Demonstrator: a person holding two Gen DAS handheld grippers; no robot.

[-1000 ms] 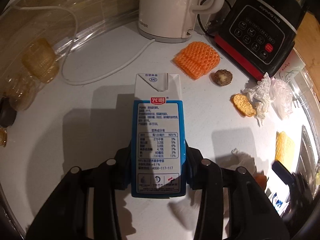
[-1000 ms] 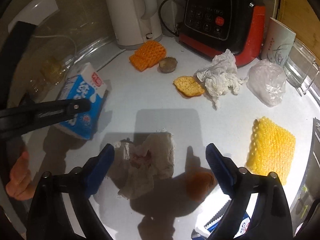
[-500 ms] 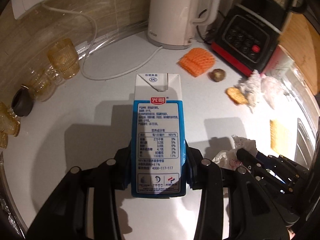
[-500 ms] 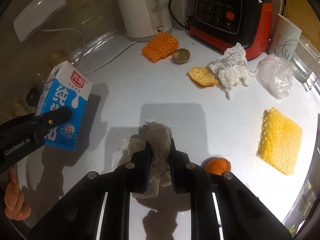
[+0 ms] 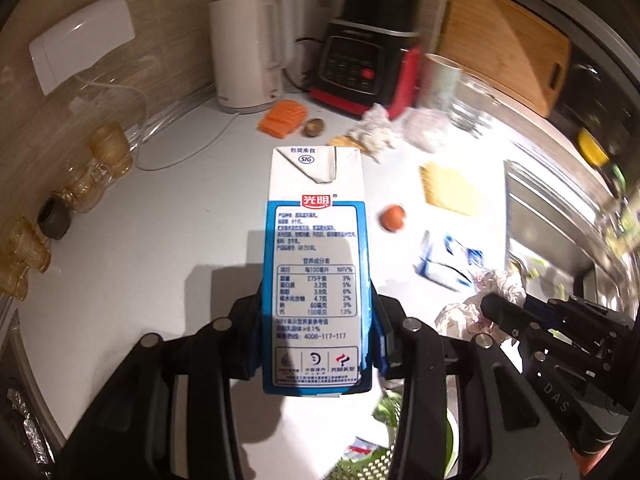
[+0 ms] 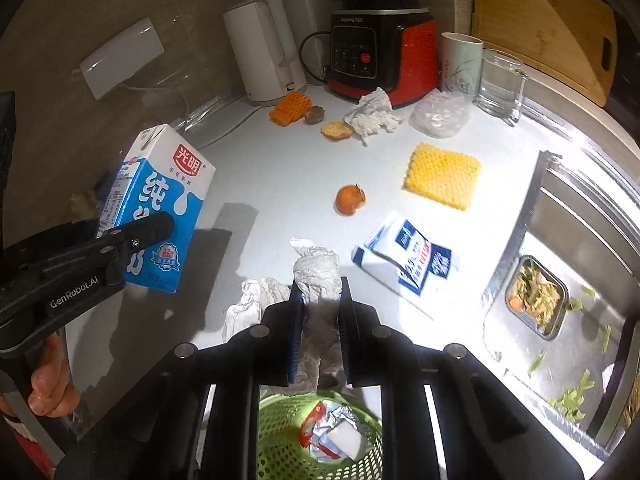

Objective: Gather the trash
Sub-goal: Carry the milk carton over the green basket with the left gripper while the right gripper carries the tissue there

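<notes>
My left gripper (image 5: 316, 332) is shut on a blue and white milk carton (image 5: 316, 264), held upright off the white counter; the same milk carton (image 6: 160, 208) shows at the left of the right wrist view. My right gripper (image 6: 320, 320) is shut on a crumpled paper tissue (image 6: 318, 272), lifted above a green basket (image 6: 276, 440) that holds wrappers. Trash still lying on the counter (image 6: 280, 168): a flattened carton (image 6: 404, 260), a small orange (image 6: 350, 199), a yellow foam net (image 6: 442, 176), an orange foam net (image 6: 291, 107), a white tissue (image 6: 372, 118) and a plastic bag (image 6: 440, 114).
A white kettle (image 6: 264, 52), a red and black blender (image 6: 380, 56), a paper cup (image 6: 460, 62) and a glass (image 6: 500, 84) line the back. A steel sink (image 6: 560, 300) with a food box (image 6: 536, 296) lies right. Amber glasses (image 5: 108, 148) stand left.
The right gripper closed on the crumpled tissue and lifted it back over the green basket. The left gripper drew the milk carton up and away from the kettle; both views now show more of the counter.
</notes>
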